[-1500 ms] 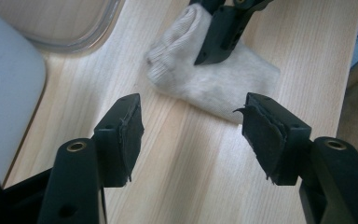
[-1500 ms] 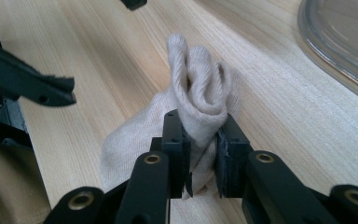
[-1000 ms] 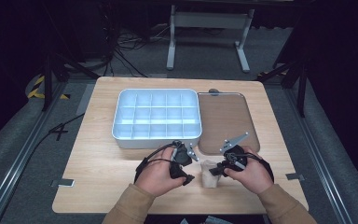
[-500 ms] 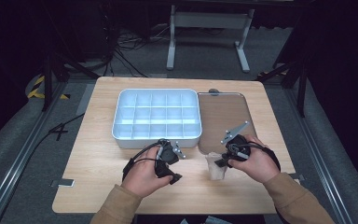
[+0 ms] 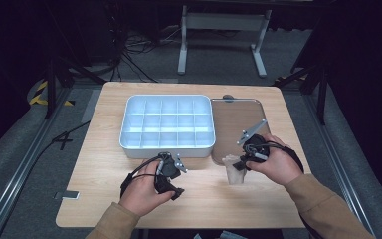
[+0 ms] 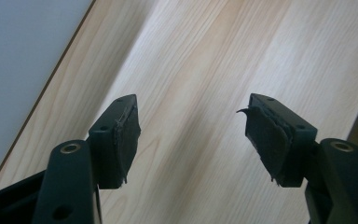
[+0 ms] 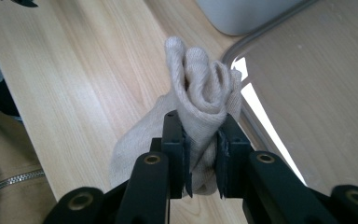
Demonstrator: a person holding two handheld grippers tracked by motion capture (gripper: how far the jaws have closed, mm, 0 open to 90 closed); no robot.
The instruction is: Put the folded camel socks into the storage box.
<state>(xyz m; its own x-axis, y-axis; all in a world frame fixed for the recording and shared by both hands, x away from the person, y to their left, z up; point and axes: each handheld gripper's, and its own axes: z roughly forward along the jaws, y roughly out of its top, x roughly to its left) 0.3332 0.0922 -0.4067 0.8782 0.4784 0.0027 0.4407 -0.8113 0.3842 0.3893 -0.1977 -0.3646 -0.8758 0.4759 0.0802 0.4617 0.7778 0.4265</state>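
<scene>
Right tool point(image 7: 200, 154) pinches what looks like a beige sock point(image 7: 200, 88); left tool point(image 6: 191, 135) spread, just widened, nothing between.

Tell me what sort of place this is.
Probably a lab or studio set up for recording: a lone wooden table on grey carpet amid dark surroundings, loose cables on the floor, and a metal stand behind.

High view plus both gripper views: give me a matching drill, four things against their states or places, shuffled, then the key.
Things:
1. left hand-held gripper
2. right hand-held gripper
3. divided bin
4. brown tray

States or places:
A. to the right of the white box, at the table's right side
B. jaws apart, nothing between them, bare wood below
C. white, many compartments
D. clamped on a bunched beige sock

Pairs: 1-B, 2-D, 3-C, 4-A
</scene>
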